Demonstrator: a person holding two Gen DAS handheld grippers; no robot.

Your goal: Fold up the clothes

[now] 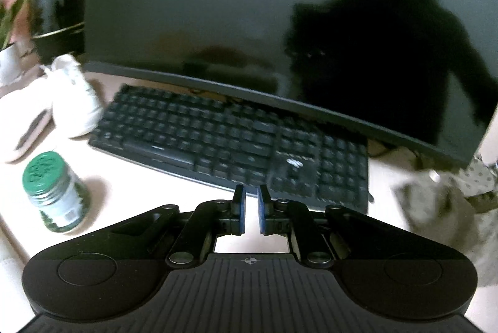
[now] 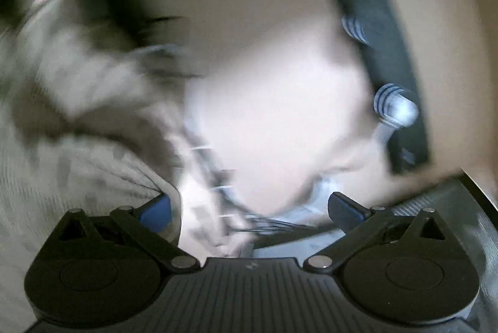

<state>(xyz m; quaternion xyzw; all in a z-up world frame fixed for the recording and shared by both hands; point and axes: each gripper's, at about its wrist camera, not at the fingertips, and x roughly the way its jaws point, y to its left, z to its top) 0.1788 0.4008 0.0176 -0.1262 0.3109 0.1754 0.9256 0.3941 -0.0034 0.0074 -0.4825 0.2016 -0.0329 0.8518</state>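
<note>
Your left gripper [image 1: 251, 210] hangs over bare desk [image 1: 174, 193], jaws nearly together with a thin gap, nothing pinched. Keyboard [image 1: 230, 140] edge sits just ahead, monitor [image 1: 249, 21] behind it. Green-capped jar [image 1: 54, 191] stands left, contents unclear. Spotted grey garment [image 1: 448, 208] lies to the right. Your right gripper [image 2: 250, 205] is spread wide, the blurred garment [image 2: 77, 146] against its left finger.
</note>
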